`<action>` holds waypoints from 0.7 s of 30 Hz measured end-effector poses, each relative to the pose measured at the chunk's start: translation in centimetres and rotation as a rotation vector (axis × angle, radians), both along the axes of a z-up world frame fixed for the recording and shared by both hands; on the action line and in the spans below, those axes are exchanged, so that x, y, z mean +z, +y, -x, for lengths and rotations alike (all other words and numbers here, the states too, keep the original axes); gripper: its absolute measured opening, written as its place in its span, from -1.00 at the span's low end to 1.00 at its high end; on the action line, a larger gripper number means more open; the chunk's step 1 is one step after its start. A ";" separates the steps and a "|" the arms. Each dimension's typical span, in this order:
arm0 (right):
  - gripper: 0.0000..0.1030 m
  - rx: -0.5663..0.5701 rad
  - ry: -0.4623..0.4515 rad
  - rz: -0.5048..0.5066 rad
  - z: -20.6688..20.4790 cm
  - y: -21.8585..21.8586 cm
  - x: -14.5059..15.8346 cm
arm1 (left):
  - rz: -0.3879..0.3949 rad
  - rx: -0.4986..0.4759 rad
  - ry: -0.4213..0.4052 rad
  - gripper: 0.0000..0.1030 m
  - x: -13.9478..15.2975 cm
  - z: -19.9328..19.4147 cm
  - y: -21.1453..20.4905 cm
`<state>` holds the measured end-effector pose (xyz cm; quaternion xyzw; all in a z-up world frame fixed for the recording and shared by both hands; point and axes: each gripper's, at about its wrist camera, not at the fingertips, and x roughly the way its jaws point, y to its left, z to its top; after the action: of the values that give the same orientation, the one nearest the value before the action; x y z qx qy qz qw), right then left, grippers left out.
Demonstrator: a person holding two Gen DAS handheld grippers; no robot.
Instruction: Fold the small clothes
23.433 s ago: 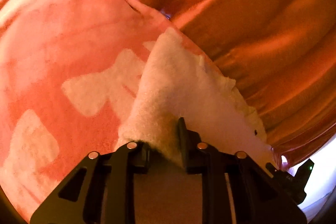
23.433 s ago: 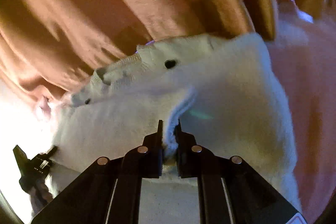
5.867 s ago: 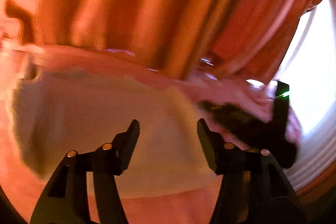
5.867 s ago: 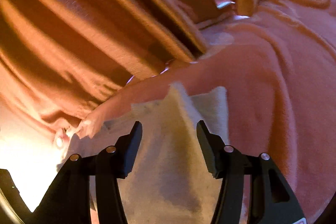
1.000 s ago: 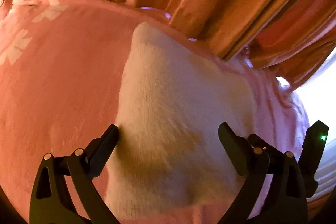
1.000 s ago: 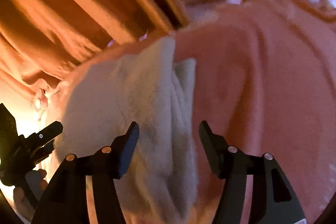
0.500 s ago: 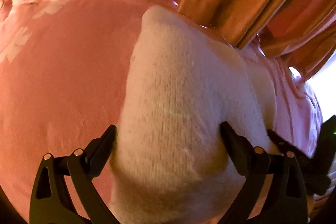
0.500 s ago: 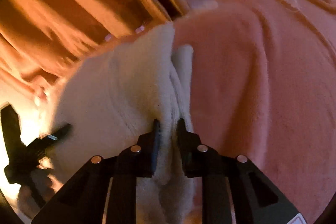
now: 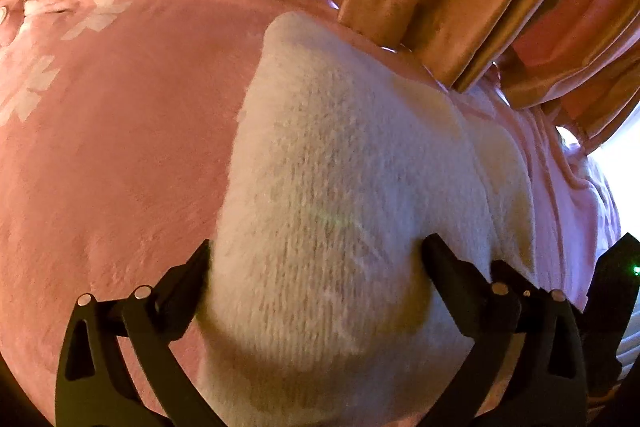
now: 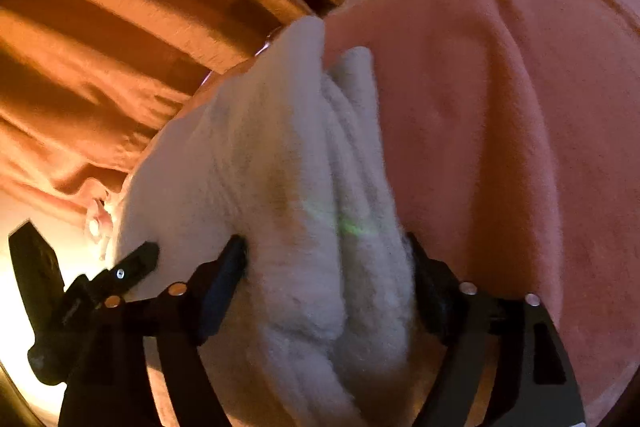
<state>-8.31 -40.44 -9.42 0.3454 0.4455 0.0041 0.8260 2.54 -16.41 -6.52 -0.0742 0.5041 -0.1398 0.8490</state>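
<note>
The right hand-held gripper, pinched on the sweater's folded edge half a second ago, is opening, its fingers now astride the bundle. The left hand-held gripper stays spread around it. The sweater lies folded on the pink blanket; this fold looks finished.

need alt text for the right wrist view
A folded cream fuzzy garment lies on a pink blanket, bulging between the opening right tongs. Orange curtains hang behind; the left tongs reach in at lower left.
</note>
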 end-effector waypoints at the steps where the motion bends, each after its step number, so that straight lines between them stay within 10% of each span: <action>1: 0.62 0.003 -0.005 0.005 -0.1 0.2 0.0 | 0.006 0.000 0.006 0.91 -0.1 -0.2 0.0; 21: 0.74 0.040 -0.074 0.002 -1.0 0.7 -0.4 | 0.220 -0.128 0.158 0.91 -3.0 -0.4 2.2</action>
<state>-7.36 -39.76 -9.77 0.3353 0.4214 0.0332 0.8419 2.97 -14.17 -9.48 -0.1455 0.5545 -0.2419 0.7828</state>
